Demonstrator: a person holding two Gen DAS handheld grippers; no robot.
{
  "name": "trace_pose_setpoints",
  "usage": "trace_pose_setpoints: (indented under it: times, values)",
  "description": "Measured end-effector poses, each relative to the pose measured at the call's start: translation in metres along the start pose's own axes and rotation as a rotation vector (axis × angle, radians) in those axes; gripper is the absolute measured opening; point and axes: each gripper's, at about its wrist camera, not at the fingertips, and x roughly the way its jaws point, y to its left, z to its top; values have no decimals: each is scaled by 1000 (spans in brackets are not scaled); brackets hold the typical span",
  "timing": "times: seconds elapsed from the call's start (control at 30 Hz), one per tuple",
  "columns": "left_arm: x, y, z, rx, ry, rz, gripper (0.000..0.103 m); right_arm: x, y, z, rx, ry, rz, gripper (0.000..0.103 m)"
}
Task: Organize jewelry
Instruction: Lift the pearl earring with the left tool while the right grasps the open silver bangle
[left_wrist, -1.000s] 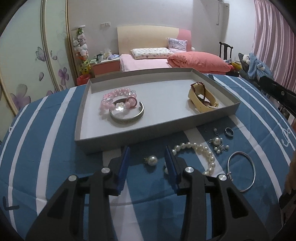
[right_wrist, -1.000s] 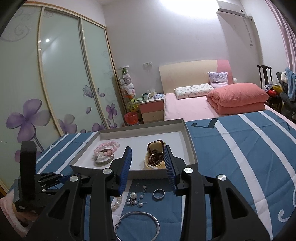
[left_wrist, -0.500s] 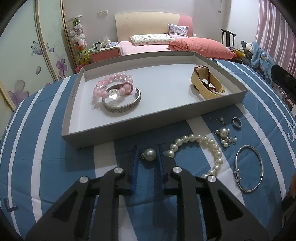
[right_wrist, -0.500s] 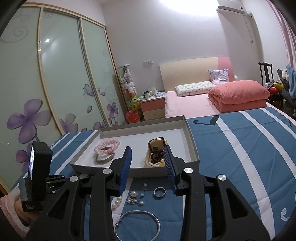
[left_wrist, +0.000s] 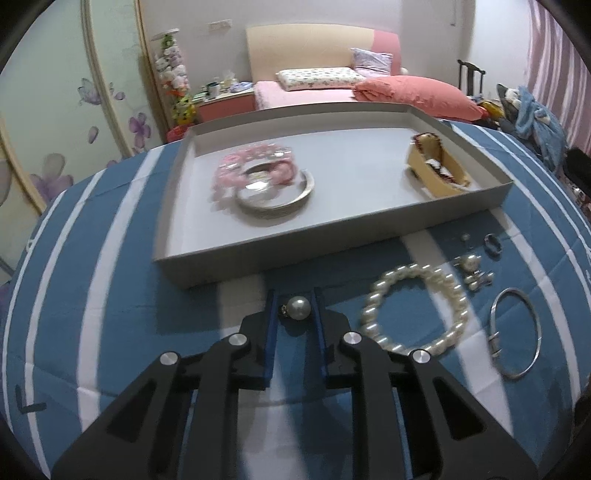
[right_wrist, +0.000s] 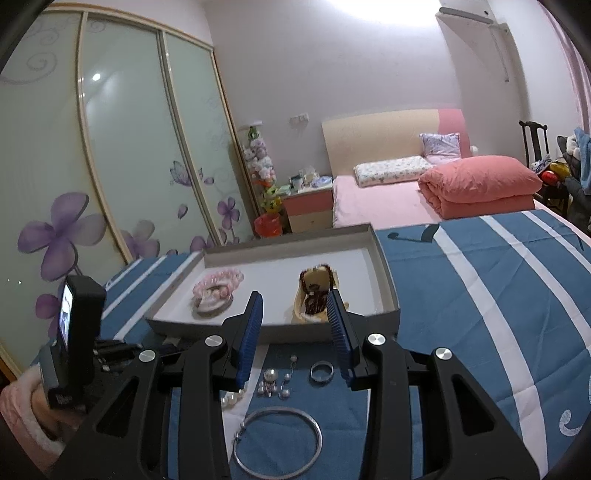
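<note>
While left claw (left_wrist: 294, 308) closes, pearl earring (left_wrist: 298, 307) sits between pads; right claw (right_wrist: 294, 334) open, empty.

One tray (left_wrist: 332, 245), one ring (left_wrist: 493, 243), perhaps five bracelets (left_wrist: 370, 314).

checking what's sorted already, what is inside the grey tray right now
Inside the grey tray: a pink bead bracelet lying over a silver bangle, and a cream holder with dark red beads in it. How far the beads reach under its rim is hidden.

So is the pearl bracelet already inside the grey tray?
No, the pearl bracelet lies on the blue striped cloth, in front of the grey tray and outside its wall.
</note>
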Motion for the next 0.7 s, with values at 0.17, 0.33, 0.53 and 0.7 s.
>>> trace_pose_setpoints:
  times: [0.17, 0.33, 0.53, 0.7]
  values:
    - [-8, 28, -11, -35, 6, 50, 16, 0, 2, -11, -36, 99, 17, 39]
    - [-17, 43, -21, -54, 4, 39, 16, 1, 7, -26, -80, 192, 23, 39]
    - [-22, 45, -27, -38, 2, 8, 17, 2, 6, -30, -81, 210, 30, 39]
    - [-23, 41, -29, -17, 6, 15, 27, 4, 3, -29, -65, 219, 38, 40]
